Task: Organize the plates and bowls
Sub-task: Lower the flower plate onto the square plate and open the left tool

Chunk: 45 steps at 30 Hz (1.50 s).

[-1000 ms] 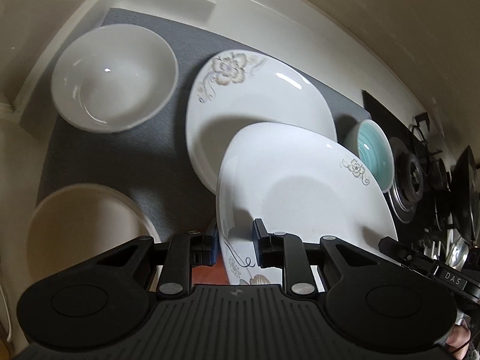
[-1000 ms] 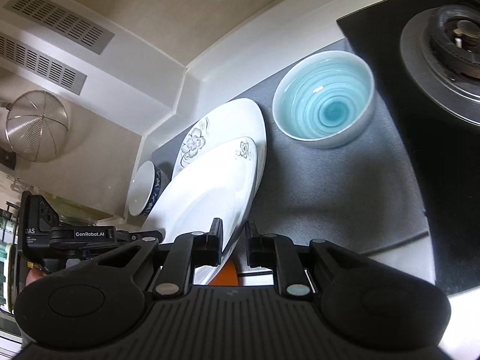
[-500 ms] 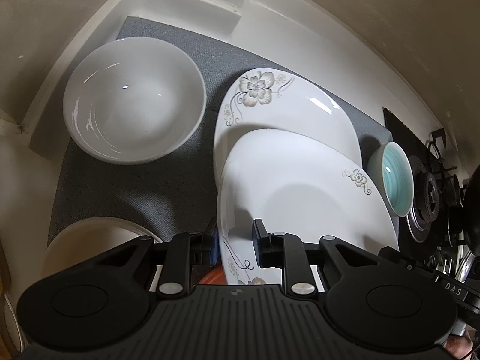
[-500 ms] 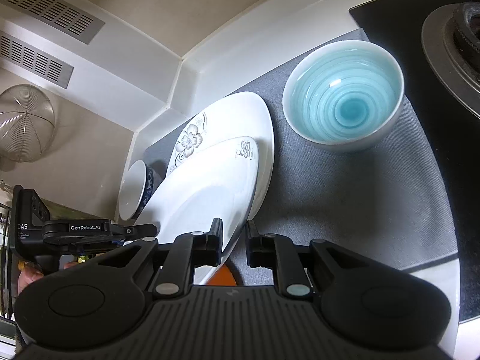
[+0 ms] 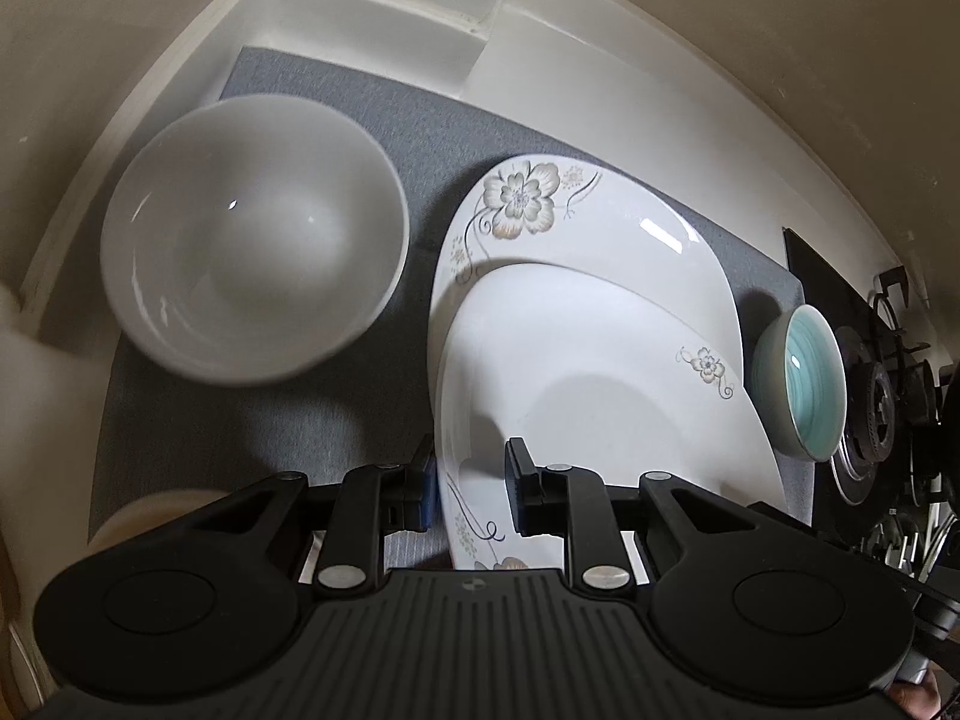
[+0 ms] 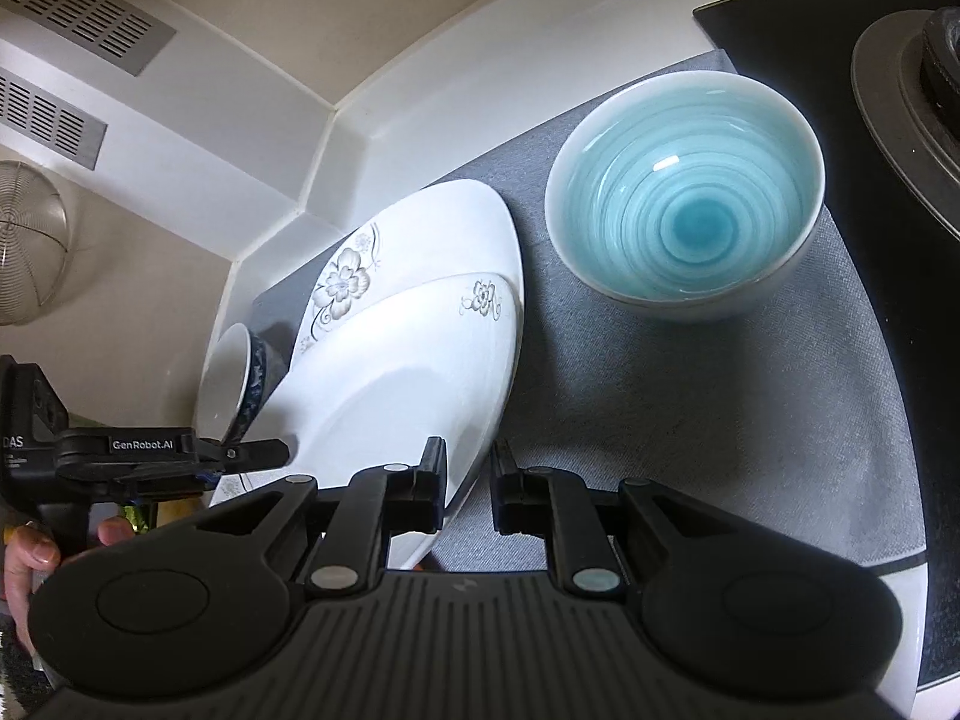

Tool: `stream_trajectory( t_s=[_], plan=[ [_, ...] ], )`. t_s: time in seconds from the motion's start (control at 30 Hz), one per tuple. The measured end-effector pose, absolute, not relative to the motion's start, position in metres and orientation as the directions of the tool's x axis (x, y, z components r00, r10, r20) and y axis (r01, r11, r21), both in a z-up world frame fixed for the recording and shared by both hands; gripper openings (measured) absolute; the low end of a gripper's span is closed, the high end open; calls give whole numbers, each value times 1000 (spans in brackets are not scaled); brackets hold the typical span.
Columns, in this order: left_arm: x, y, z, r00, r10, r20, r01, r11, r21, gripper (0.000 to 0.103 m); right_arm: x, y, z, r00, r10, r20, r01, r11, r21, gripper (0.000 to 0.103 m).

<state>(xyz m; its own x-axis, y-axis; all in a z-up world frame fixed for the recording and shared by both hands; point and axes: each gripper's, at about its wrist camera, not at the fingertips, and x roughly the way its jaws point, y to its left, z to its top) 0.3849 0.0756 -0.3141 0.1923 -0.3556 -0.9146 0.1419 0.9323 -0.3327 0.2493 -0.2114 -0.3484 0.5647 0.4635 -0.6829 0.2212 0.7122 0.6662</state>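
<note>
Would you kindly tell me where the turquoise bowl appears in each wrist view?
Left wrist: turquoise bowl at the right edge, beyond the flowered plates.
Right wrist: turquoise bowl upper centre-right, large, on the grey mat.
Shared landmark: the plates lie directly beside it in both views.

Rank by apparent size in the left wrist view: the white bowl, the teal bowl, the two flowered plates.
1. Upper plate, largest, though nearest the camera.
2. Lower plate, half hidden beneath it; true rank unsure.
3. White bowl.
4. Teal bowl, smallest, at the fisheye edge.
</note>
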Motion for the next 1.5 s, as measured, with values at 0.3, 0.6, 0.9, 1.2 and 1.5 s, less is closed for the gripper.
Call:
stream_trajectory(
  t_s=[0.3,0.6,0.9,1.2,1.5],
  plan=[
    [392,77,-324,179,-354,-918,117,934,-338,25,258,-211,-355,590,425,-686,209,741,639,13],
    [374,99,-326,98,-464,-880,20,885,-465,24,267,-207,-357,590,410,-695,180,773,608,12],
    [355,91,-321,150,-451,-880,30,892,-452,21,265,-212,-362,606,453,-653,176,724,666,30],
    [353,91,-317,143,-463,-875,43,886,-462,19,258,-199,-345,598,397,-697,162,791,590,57],
    [360,88,-321,154,-446,-882,53,895,-443,17,247,-203,-342,587,366,-722,174,815,553,14]
  ],
)
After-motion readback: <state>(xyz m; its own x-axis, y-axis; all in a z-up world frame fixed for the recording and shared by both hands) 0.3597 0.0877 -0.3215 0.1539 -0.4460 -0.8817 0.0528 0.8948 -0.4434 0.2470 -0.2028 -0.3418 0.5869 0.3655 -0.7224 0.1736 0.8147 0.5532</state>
